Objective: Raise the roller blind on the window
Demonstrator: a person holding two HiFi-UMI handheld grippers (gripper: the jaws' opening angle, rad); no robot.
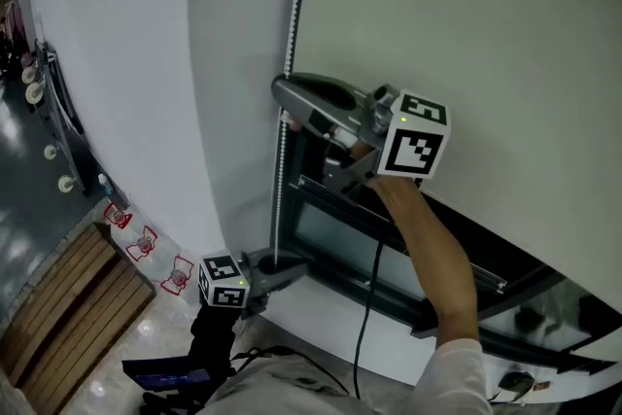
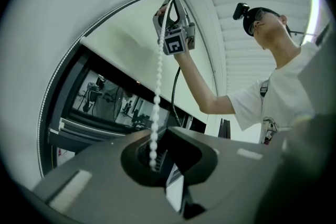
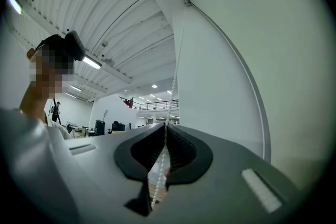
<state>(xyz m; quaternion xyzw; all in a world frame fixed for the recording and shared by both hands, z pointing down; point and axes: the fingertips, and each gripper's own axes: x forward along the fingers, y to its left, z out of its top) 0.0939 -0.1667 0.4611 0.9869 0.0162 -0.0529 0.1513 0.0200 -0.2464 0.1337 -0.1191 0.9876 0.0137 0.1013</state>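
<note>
The pale roller blind (image 1: pixel 466 24) hangs over most of the dark window (image 1: pixel 389 243). Its white bead chain (image 1: pixel 290 34) runs down the blind's left edge. My right gripper (image 1: pixel 283 94) is held high and is shut on the bead chain; in the right gripper view the bead chain (image 3: pixel 176 60) rises from the closed right gripper (image 3: pixel 166 124) and dangles below it. My left gripper (image 1: pixel 276 269) is lower, near the sill, and also shut on the chain. In the left gripper view the bead chain (image 2: pixel 156 97) stretches from the right gripper (image 2: pixel 170 5) down into the left gripper (image 2: pixel 160 139).
A white curved wall (image 1: pixel 146 63) stands left of the window. Wooden planks (image 1: pixel 58 306) and red-and-white items (image 1: pixel 146 243) lie on the floor below left. A black cable (image 1: pixel 364 306) hangs from the right gripper. The person (image 2: pixel 273 92) stands close on the right.
</note>
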